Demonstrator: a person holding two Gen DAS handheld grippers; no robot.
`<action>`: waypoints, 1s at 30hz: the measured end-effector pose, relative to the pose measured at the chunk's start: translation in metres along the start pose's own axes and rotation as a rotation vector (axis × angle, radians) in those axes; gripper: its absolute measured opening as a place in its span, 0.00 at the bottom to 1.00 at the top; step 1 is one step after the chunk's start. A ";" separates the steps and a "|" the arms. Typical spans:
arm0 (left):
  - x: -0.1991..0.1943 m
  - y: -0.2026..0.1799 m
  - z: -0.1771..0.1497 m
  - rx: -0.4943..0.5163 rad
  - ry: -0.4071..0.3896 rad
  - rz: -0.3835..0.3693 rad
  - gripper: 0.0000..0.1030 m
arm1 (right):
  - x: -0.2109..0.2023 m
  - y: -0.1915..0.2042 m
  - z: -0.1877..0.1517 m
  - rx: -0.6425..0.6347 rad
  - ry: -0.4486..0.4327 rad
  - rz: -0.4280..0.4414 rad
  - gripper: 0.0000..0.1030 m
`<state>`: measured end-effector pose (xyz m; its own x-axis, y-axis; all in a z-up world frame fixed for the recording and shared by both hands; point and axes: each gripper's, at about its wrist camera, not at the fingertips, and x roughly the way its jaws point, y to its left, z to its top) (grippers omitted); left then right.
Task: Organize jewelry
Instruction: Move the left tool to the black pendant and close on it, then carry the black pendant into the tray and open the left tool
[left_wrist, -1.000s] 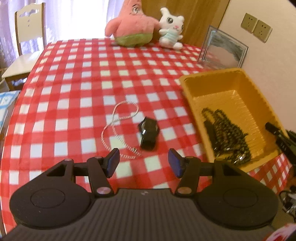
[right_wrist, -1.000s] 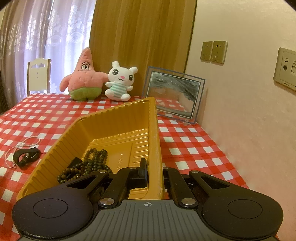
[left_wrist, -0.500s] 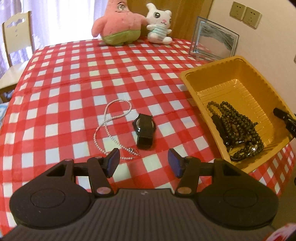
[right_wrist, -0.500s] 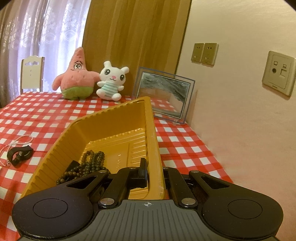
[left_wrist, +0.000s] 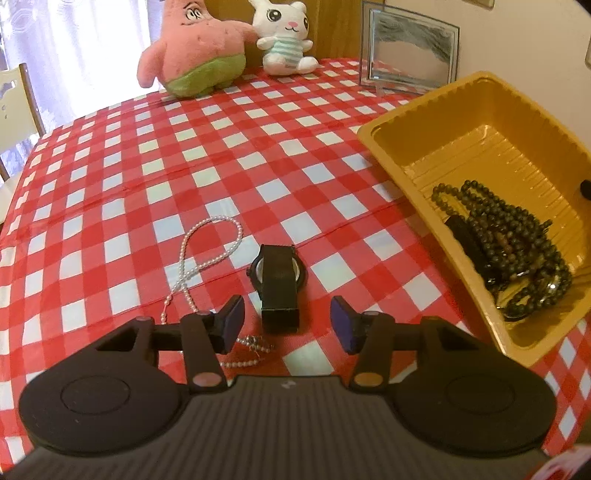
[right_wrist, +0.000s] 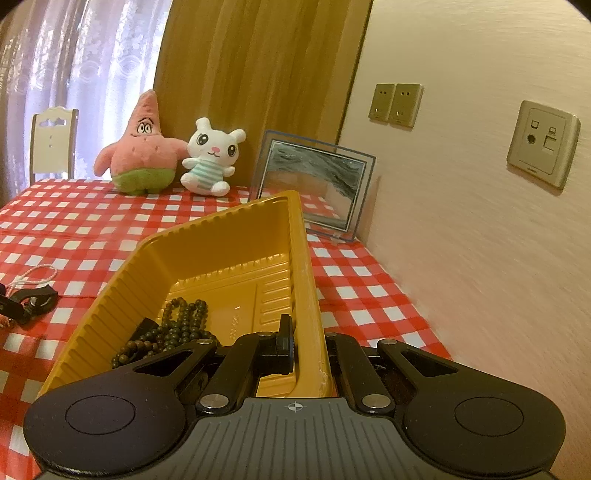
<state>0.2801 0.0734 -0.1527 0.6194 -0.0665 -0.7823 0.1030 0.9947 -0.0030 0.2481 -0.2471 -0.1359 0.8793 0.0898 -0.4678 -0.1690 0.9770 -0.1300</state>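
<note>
Table: red-and-white checked cloth, fills most of the left wrist view.

Tray: yellow, ribbed, right side of that view; holds a heap of dark bead strings in its lower end.

Right gripper: lower centre of the right wrist view, jaws narrow and clamped on the tray's right wall, 1 finger inside, 1 outside.

Left gripper: bottom centre of the left wrist view, jaws wide and holding nothing.

2 soft toys: pink star and white rabbit, top of the frame, touching.

Picture frame: upper right, upright.

Watch: black, on the cloth at frame centre, its strap end between the left fingers.

Pearl necklace: white, just left of the watch.
</note>
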 end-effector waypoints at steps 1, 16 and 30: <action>0.003 0.000 0.000 0.001 0.004 0.002 0.46 | 0.000 0.000 0.000 0.001 0.001 -0.002 0.03; 0.016 0.003 0.008 -0.033 0.039 0.010 0.20 | -0.001 -0.001 -0.002 0.002 0.004 -0.005 0.03; -0.015 0.012 0.021 -0.104 -0.049 -0.017 0.19 | -0.002 0.000 -0.002 0.002 0.003 -0.005 0.03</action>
<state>0.2885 0.0851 -0.1274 0.6555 -0.0849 -0.7505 0.0342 0.9960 -0.0828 0.2449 -0.2481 -0.1369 0.8788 0.0846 -0.4696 -0.1638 0.9778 -0.1305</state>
